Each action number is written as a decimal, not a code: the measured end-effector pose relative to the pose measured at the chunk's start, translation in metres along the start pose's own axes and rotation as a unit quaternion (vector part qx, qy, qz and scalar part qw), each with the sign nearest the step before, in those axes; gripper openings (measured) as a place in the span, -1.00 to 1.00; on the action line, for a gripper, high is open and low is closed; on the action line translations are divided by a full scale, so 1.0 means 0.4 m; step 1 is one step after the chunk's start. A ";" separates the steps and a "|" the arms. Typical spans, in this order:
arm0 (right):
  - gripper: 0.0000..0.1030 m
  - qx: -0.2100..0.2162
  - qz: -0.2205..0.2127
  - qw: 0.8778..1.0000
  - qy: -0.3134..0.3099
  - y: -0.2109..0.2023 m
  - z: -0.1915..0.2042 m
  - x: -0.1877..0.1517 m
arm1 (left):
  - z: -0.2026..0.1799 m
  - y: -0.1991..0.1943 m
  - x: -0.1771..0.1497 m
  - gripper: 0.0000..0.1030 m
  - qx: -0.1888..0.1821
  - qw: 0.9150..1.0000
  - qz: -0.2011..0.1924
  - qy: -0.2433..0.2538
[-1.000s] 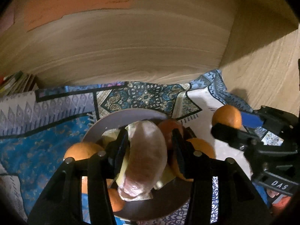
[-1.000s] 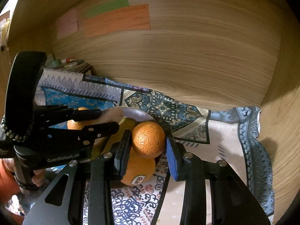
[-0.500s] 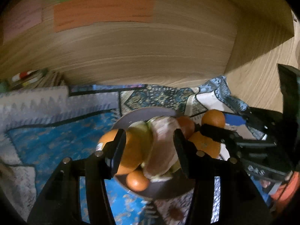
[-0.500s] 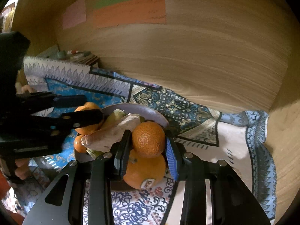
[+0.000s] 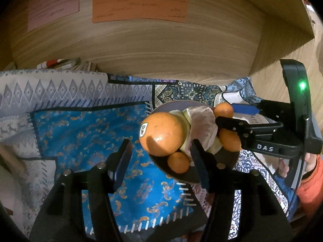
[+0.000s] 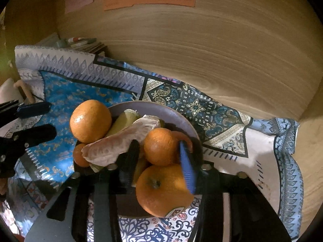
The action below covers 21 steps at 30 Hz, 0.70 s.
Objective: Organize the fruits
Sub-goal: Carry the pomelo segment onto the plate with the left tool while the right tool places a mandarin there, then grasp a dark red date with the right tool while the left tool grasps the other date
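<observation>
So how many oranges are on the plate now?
4, all on the plate: a large orange at its left edge, a small orange just below, a middle orange, and a front orange nearest the camera. Others may be hidden under them.

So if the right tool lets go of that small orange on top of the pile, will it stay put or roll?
The small orange is round and perched on a bigger orange near the plate's rim, so it will probably roll. Its dimpled skin looks grippy, likely not slippery. The right tool has just been opening around it.
</observation>
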State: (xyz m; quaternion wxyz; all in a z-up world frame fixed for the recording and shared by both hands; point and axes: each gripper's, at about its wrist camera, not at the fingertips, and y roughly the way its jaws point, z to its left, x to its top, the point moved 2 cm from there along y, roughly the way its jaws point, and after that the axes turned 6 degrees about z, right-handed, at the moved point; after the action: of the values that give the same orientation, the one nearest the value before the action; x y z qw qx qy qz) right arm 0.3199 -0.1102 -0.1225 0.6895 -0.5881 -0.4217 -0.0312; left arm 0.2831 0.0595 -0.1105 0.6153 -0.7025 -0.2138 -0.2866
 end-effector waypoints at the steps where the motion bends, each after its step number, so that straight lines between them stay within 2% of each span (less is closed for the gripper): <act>1: 0.10 -0.001 -0.002 1.000 0.002 -0.002 -0.001 -0.001 | 0.002 -0.003 -0.004 0.17 0.000 1.000 0.000 -0.001; 11: 0.15 -0.004 -0.036 0.999 0.006 -0.087 0.028 -0.034 | 0.012 -0.056 -0.053 0.19 -0.001 1.000 -0.002 -0.001; 21: 0.20 0.001 -0.050 0.999 0.000 -0.144 0.123 -0.132 | 0.005 -0.106 -0.140 0.22 0.000 1.000 -0.001 -0.003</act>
State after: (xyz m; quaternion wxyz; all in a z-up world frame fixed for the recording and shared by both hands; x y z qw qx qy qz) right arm 0.2281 -0.1105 -0.1122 0.6877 -0.5656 -0.4504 -0.0652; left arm 0.2138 0.0707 -0.1165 0.6143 -0.7033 -0.2157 -0.2853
